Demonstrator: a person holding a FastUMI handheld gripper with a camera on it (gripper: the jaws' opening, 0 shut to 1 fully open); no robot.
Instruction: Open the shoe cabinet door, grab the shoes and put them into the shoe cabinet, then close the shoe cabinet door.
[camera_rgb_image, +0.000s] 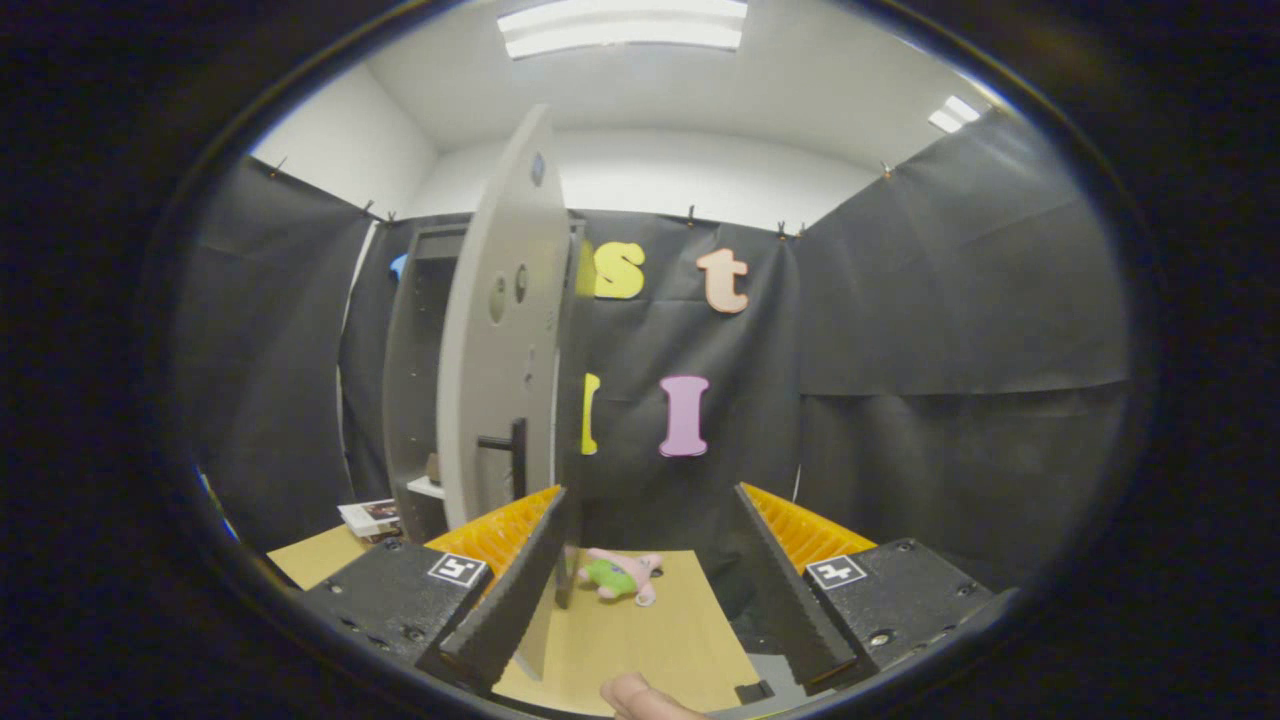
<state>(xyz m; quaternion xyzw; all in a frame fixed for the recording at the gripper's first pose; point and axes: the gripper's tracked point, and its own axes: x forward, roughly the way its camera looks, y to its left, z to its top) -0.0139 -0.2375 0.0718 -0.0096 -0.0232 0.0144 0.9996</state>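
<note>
The gripper (650, 570) is seen with its two fingers spread wide apart, nothing pinched between them, the ridged black pads (520, 585) facing each other across an open gap. The grey shoe cabinet (415, 380) is seen standing beyond the left finger against the black cloth wall, and its door (500, 330) is swung open toward the camera, edge-on, with a black handle (508, 450) fixed low on its face. The lower edge of the door is seen just beside the inner face of the left finger; whether the two touch cannot be told from this angle. Inside the cabinet a white shelf (428, 487) is visible, with a small brownish object on it that is too dim to identify. A pink and green plush toy (622, 577) is seen lying on the tan surface (650, 640) between and just ahead of the fingers. A small stack of books or boxes (372, 517) is seen at the foot of the cabinet, beyond the left finger. A fingertip (640, 698) of the person holding the device is seen at the near edge of the surface.
</note>
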